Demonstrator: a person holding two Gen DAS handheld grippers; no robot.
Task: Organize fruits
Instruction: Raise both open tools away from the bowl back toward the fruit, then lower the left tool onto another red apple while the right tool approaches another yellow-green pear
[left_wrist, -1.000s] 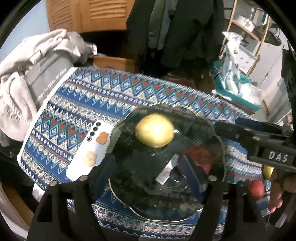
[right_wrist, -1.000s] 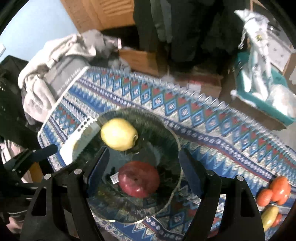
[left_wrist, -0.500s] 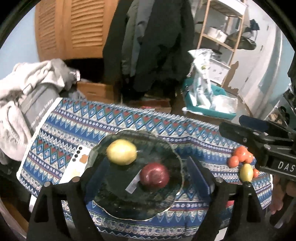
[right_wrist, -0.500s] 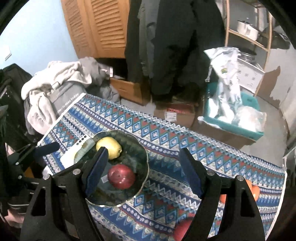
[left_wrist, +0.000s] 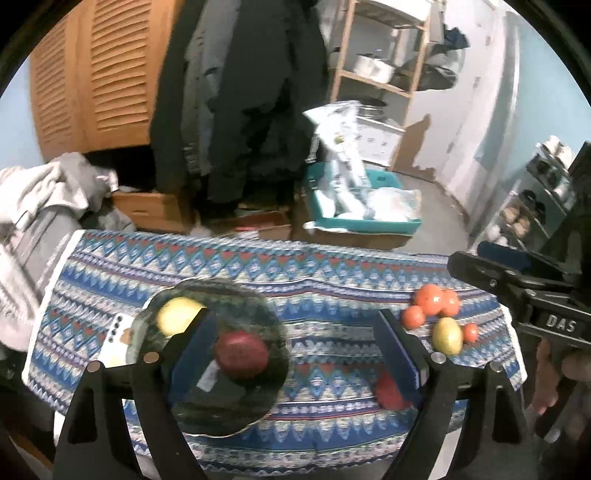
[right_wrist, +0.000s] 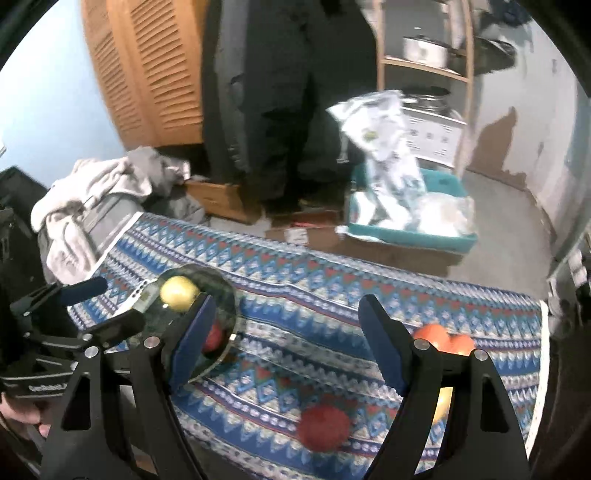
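A dark green plate sits on the patterned cloth with a yellow apple and a red apple on it. My left gripper hangs open high above the plate, nothing between its pads. To the right lie orange tomatoes, a yellow fruit and a red fruit half behind my finger. My right gripper is open too, above the cloth between the plate and the tomatoes. A loose red fruit lies below it.
A white phone lies against the plate's left rim. Clothes are heaped past the table's left end. On the floor behind stand a teal tray of bags and a wooden shelf. The table's near edge is close below.
Both grippers have risen and drawn back from the plate, so the whole table and the tomato cluster now show. The left jaws stand a little wider. The apples stay on the plate.
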